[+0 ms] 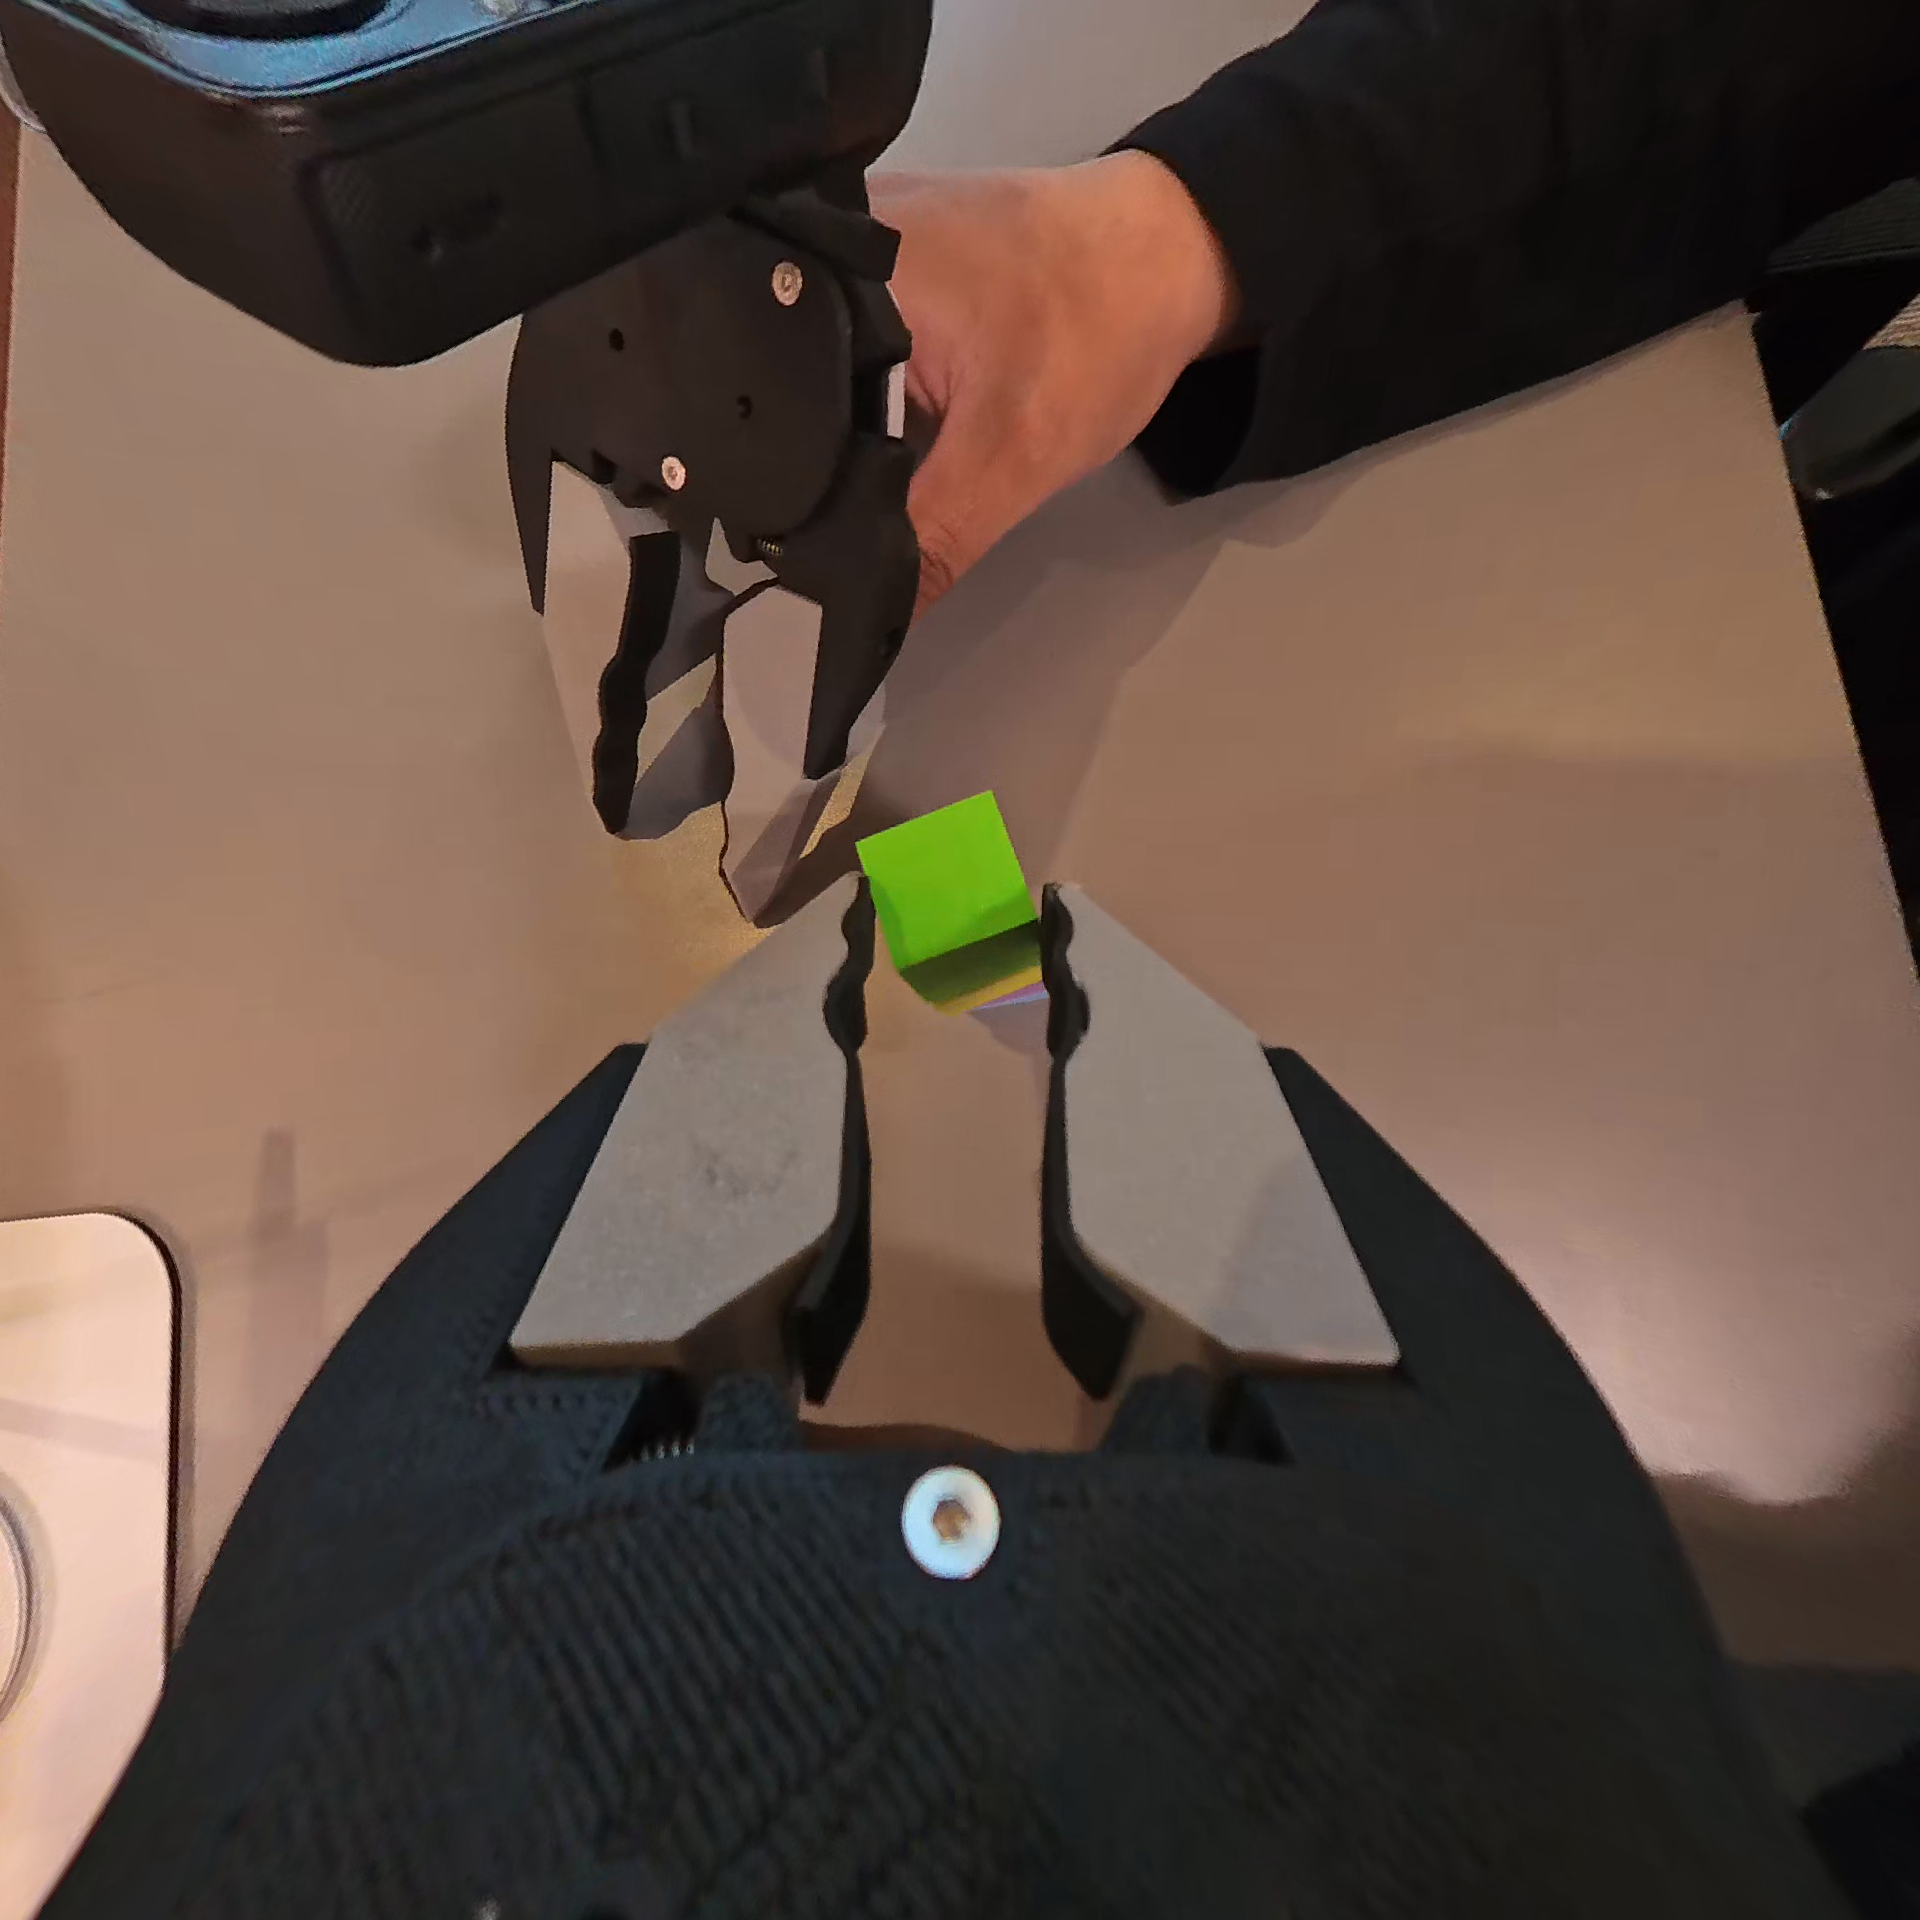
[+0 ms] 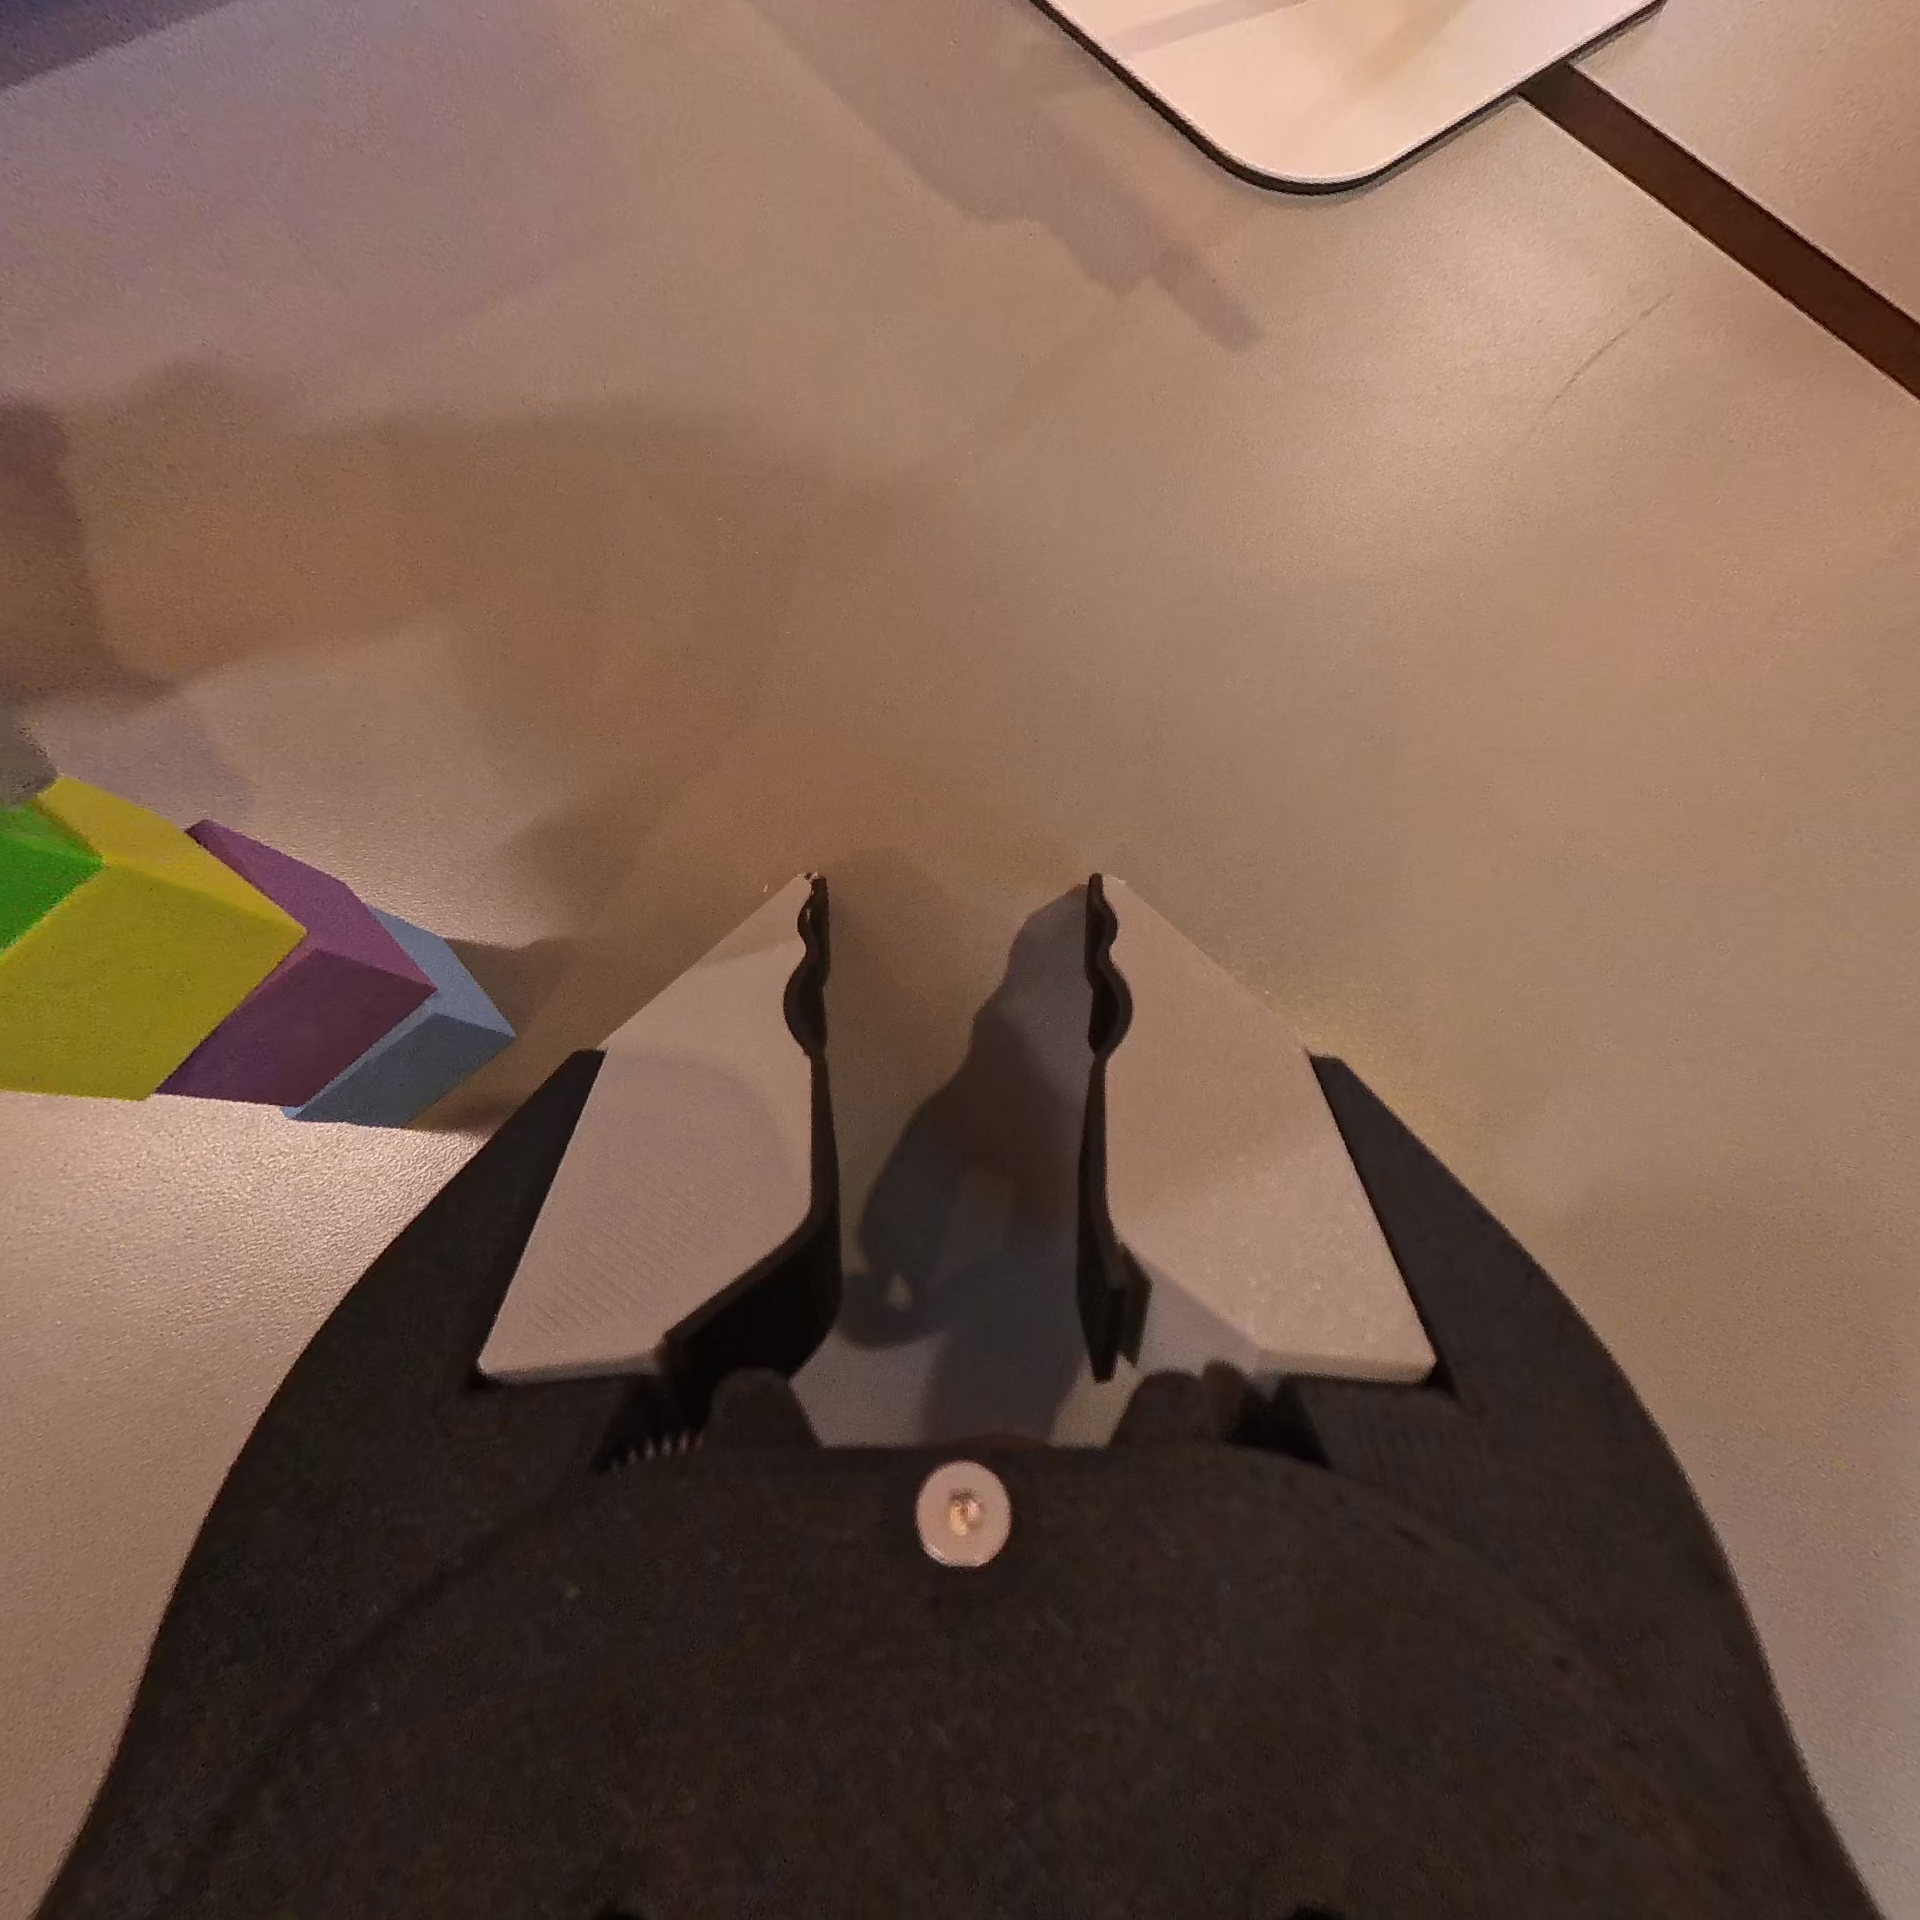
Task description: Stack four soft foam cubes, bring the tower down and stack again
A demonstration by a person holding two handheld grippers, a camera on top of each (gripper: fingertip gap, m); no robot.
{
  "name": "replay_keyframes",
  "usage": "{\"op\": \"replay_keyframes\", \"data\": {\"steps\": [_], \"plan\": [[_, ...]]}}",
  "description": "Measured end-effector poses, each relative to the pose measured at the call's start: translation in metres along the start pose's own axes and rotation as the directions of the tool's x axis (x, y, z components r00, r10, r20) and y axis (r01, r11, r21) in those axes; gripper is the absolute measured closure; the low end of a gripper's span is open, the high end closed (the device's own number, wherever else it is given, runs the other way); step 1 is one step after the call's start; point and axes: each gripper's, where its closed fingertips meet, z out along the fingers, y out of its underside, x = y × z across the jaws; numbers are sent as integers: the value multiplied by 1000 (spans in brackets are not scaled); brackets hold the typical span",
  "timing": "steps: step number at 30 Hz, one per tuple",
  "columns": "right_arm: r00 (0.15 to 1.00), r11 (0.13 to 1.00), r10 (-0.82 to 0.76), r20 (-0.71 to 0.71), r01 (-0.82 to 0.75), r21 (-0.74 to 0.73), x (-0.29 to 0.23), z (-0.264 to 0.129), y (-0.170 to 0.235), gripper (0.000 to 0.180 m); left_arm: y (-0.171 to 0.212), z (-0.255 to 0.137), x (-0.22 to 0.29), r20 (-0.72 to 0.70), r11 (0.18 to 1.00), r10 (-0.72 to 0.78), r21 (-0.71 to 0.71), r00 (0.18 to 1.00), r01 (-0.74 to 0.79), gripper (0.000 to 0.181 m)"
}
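In the left wrist view I look down on a tower of foam cubes on the beige table (image 1: pixel 1351 935). The green cube (image 1: pixel 945 873) is on top, with slivers of the yellow cube (image 1: pixel 961 992) and lower ones beneath it. My left gripper (image 1: pixel 954 896) has its fingertips pressed on both sides of the green cube. The right wrist view shows the tower at the left edge: green cube (image 2: pixel 36 868), yellow cube (image 2: pixel 135 997), purple cube (image 2: pixel 312 997), blue cube (image 2: pixel 426 1049) at the bottom. My right gripper (image 2: pixel 956 883) is open and empty, just right of the tower; it also shows in the left wrist view (image 1: pixel 696 857).
A white rounded board lies at the table's edge (image 1: pixel 73 1403), also in the right wrist view (image 2: pixel 1340 83). A dark strip (image 2: pixel 1725 229) runs beside it. A person's hand (image 1: pixel 1049 353) in a black sleeve holds the right gripper. A black chair (image 1: pixel 1860 343) stands beyond the table.
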Motion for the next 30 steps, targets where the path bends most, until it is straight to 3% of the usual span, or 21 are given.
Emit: {"op": "replay_keyframes", "data": {"steps": [17, 20, 30], "plan": [[1000, 1000, 0, 0, 0, 0, 0, 0, 0, 132, 3, 3, -1, -16, 1000, -29, 7, 999, 29, 152], [1000, 1000, 0, 0, 0, 0, 0, 0, 0, 132, 5, 3, 2, -25, 1000, -24, -1, 999, 24, 142], [1000, 1000, 0, 0, 0, 0, 0, 0, 0, 132, 5, -4, -3, -3, 999, -46, 8, 999, 46, 138]]}}
